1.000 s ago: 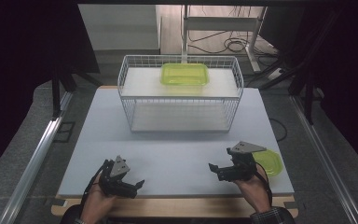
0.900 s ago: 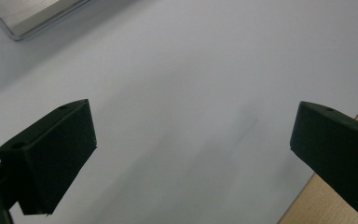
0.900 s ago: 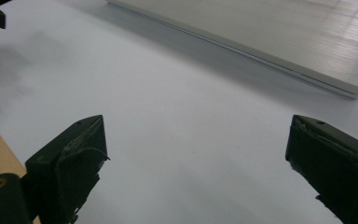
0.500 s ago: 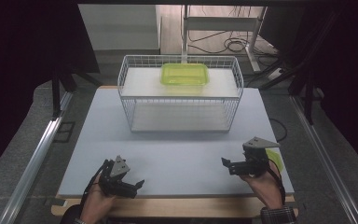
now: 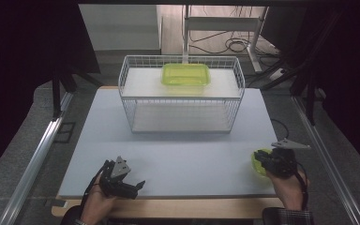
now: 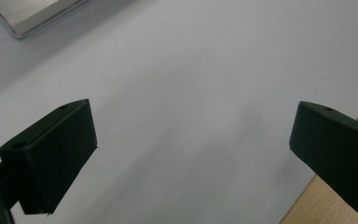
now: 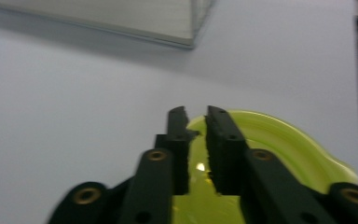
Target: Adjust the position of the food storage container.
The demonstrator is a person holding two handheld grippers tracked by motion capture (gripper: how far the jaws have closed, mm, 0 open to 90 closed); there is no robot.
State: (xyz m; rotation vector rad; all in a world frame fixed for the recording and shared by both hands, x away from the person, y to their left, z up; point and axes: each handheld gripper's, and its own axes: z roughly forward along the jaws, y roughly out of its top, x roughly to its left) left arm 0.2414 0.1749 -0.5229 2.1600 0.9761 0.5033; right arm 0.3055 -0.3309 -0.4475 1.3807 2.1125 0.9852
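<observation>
A shallow yellow-green lid lies near the table's front right corner. My right gripper is at its near rim. The jaws have just been closing and now stand almost together, with the lid's rim pinched between them. A matching yellow-green tub rests on the upper shelf of a white wire basket at the back of the table. My left gripper lies low over the front left of the white tabletop, jaws wide apart with nothing between them.
The wire basket's corner is ahead of the right gripper. A wooden strip edges the table's front. Metal rails run along both sides, and cables lie on the floor behind.
My right gripper moved right to the lid at the table's right edge, and its jaws went from wide apart to closed on the rim. The left gripper stayed put.
</observation>
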